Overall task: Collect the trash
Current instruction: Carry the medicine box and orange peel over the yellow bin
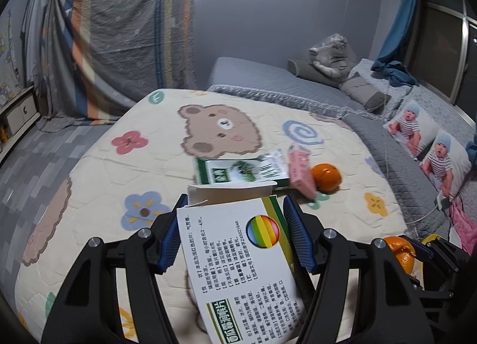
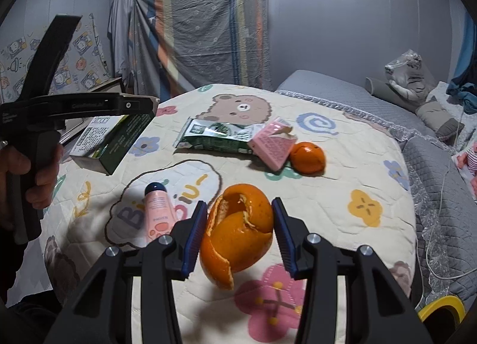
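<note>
Bedspread (image 2: 342,165): soft quilted cover under everything — things sink into it a little, so a claw coming down has give beneath it.
Medicine box (image 1: 238,254): clamped between the pads of the left claw (image 1: 235,227), lifted clear of the cover; likely light, thin card that would crush under a hard squeeze, so the flat side faces are the place to hold.
Green carton (image 2: 214,135): lies flat, well ahead of both claws, touching the pink box (image 2: 272,147); looks empty and dented, best taken across its narrow sides.
Orange peel (image 2: 238,230): gripped by the right claw (image 2: 238,233), pads on its two flanks; soft, springy, probably slick inside — could tear or slip.
Whole orange (image 2: 307,157): just beyond the pink box, round, apt to roll.
Pink tube (image 2: 156,212): just left of the right claw, lying on the cover.
</note>
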